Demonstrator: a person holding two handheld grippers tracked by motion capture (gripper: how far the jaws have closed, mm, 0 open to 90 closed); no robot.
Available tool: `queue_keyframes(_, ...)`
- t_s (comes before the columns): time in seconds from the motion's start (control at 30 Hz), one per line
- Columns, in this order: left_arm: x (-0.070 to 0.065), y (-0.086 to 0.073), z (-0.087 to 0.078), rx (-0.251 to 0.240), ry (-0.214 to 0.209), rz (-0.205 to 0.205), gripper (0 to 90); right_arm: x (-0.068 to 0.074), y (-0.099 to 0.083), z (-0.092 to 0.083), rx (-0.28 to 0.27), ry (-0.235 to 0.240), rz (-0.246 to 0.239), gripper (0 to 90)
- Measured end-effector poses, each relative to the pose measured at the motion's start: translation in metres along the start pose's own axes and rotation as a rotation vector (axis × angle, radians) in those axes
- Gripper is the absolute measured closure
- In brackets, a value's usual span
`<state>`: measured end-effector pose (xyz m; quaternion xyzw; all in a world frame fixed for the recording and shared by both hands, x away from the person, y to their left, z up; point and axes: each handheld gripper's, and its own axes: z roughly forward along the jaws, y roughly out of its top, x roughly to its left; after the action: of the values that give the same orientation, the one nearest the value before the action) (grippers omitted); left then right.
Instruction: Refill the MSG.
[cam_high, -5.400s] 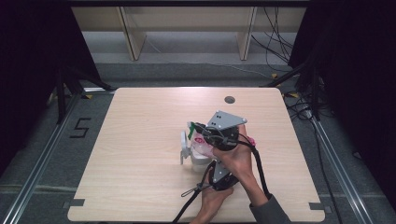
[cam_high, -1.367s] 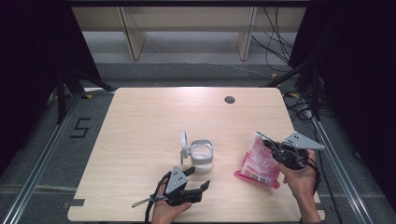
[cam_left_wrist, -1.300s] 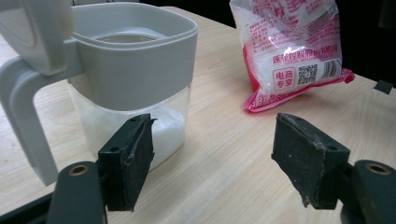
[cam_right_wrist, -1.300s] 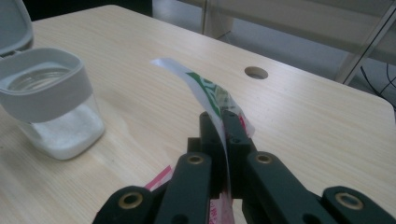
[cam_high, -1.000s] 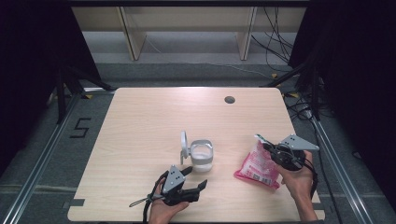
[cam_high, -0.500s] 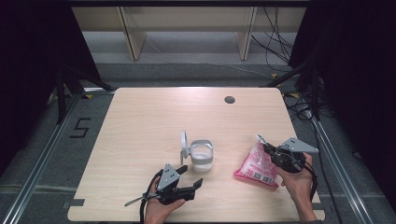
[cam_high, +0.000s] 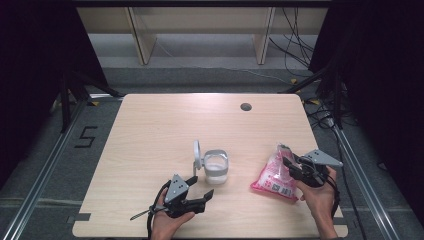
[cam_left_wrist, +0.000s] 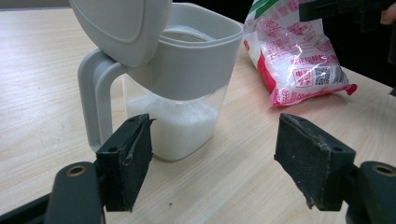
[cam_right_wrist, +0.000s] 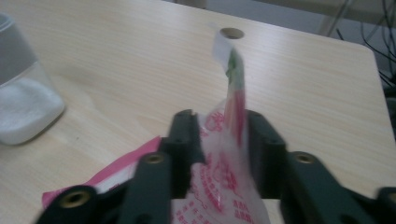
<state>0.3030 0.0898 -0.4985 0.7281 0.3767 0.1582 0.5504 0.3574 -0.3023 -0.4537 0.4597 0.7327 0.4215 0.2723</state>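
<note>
**One bag, one jug, two tongs: status at release**

The pink bag (cam_high: 274, 176) lies on the worktop (cam_high: 165, 125) at the near right. There is one bag. It is pink and clear, printed in red, and holds white grains. Its torn top strip stands upright at the far end of the bag. In the right gripper view the bag (cam_right_wrist: 219, 186) sits between the two black jaws, with the upright strip rising between them.

The right tongs (cam_high: 295, 167) sit over the near right end of the bag, held by the right hand (cam_high: 320, 192). Their jaws have just been opening. They stand apart, one on each side of the bag's upper part. Whether a pad touches the film cannot be told from the blurred right gripper view.

One jug (cam_high: 216, 166) stands upright on the worktop, left of the bag and apart from it. Its body is clear, with a grey collar and one grey handle. Its one grey lid is hinged up and stands upright on the jug's left side. In the left gripper view the jug (cam_left_wrist: 180, 100) is about one-third full of white grains.

The left tongs (cam_high: 197, 197) lie low near the worktop's near edge, just near of the jug, held by the left hand (cam_high: 165, 222). Their jaws stand wide apart with nothing between them, and point toward the jug.

One round hole (cam_high: 245, 106) shows in the worktop at the far side.
</note>
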Motion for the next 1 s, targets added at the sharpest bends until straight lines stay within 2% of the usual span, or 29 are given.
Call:
queue_keyframes(0.03,0.001,0.000,0.000,0.000,-0.004,0.001,26.7,0.002,-0.002,-0.002,0.008,-0.016,0.051,55.8)
queue_keyframes(0.07,0.001,0.001,-0.001,-0.002,-0.003,0.002,26.8,0.002,-0.004,-0.003,0.000,-0.035,0.062,53.5)
queue_keyframes(0.1,0.001,0.001,-0.001,-0.004,-0.001,-0.005,27.1,-0.001,-0.007,-0.004,-0.008,-0.042,0.046,50.6)
queue_keyframes(0.13,0.001,0.001,-0.001,-0.012,-0.002,-0.014,27.5,0.002,-0.010,-0.007,0.014,-0.053,0.095,47.6)
queue_keyframes(0.17,0.002,0.001,-0.001,-0.009,0.000,-0.008,27.5,0.002,-0.012,-0.009,0.007,-0.069,0.112,45.5)
queue_keyframes(0.2,0.002,0.001,-0.002,-0.007,0.003,-0.004,27.7,-0.002,-0.014,-0.009,-0.003,-0.084,0.088,44.2)
queue_keyframes(0.23,0.003,0.001,-0.002,-0.010,0.006,-0.005,27.7,-0.002,-0.015,-0.011,0.002,-0.090,0.108,43.7)
queue_keyframes(0.27,0.003,0.001,-0.003,-0.004,0.007,-0.002,27.7,-0.003,-0.017,-0.013,-0.001,-0.097,0.108,42.8)
queue_keyframes(0.3,0.003,0.001,-0.003,-0.009,0.002,-0.003,27.7,-0.002,-0.018,-0.014,-0.003,-0.106,0.133,42.6)
queue_keyframes(0.33,0.003,0.001,-0.002,-0.012,0.002,-0.006,27.7,-0.004,-0.019,-0.017,-0.014,-0.114,0.110,42.8)
queue_keyframes(0.37,0.004,0.001,-0.003,-0.005,0.006,0.000,27.6,0.000,-0.019,-0.020,-0.006,-0.108,0.153,42.6)
queue_keyframes(0.4,0.005,0.001,-0.003,-0.006,0.009,0.000,27.5,-0.002,-0.019,-0.021,-0.025,-0.119,0.124,42.4)
queue_keyframes(0.43,0.005,0.001,-0.004,-0.007,0.011,0.000,27.5,0.002,-0.019,-0.023,-0.019,-0.116,0.144,42.4)
queue_keyframes(0.47,0.005,0.001,-0.004,-0.012,0.014,-0.001,27.7,0.001,-0.019,-0.024,-0.027,-0.115,0.113,42.3)
queue_keyframes(0.53,0.006,0.002,-0.006,-0.006,0.017,-0.001,28.1,0.007,-0.020,-0.025,-0.029,-0.119,0.137,41.7)
queue_keyframes(0.57,0.007,0.002,-0.006,-0.011,0.013,-0.002,28.3,0.008,-0.020,-0.026,-0.020,-0.114,0.119,41.7)
queue_keyframes(0.6,0.007,0.002,-0.007,-0.008,0.019,-0.001,28.7,0.011,-0.020,-0.026,-0.027,-0.116,0.125,41.7)
queue_keyframes(0.63,0.008,0.002,-0.008,-0.006,0.021,0.006,28.9,0.010,-0.020,-0.027,-0.011,-0.101,0.098,41.6)
queue_keyframes(0.67,0.008,0.002,-0.008,-0.006,0.021,0.006,28.9,0.011,-0.020,-0.026,-0.029,-0.107,0.088,41.6)
queue_keyframes(0.7,0.008,0.002,-0.008,-0.016,0.019,-0.001,28.9,0.014,-0.020,-0.027,-0.014,-0.089,0.091,41.3)
queue_keyframes(0.73,0.008,0.003,-0.008,-0.019,0.025,-0.008,29.0,0.016,-0.020,-0.027,-0.037,-0.091,0.081,40.9)
queue_keyframes(0.77,0.009,0.003,-0.010,-0.007,0.030,0.006,29.1,0.018,-0.019,-0.028,-0.029,-0.074,0.077,40.9)
queue_keyframes(0.83,0.010,0.003,-0.010,-0.018,0.028,0.004,29.7,0.026,-0.019,-0.028,-0.037,-0.059,0.080,40.4)
queue_keyframes(0.9,0.011,0.004,-0.011,-0.020,0.025,-0.002,31.5,0.030,-0.018,-0.026,-0.041,-0.035,0.028,40.1)
queue_keyframes(0.93,0.011,0.004,-0.012,-0.016,0.043,0.000,31.6,0.038,-0.017,-0.026,-0.016,-0.016,0.055,40.1)
queue_keyframes(0.97,0.011,0.005,-0.012,-0.023,0.052,-0.002,31.5,0.039,-0.017,-0.025,-0.016,0.010,0.023,39.7)
queue_keyframes(1.0,0.013,0.005,-0.013,-0.010,0.060,0.016,31.8,0.042,-0.017,-0.024,-0.014,0.019,0.001,39.1)
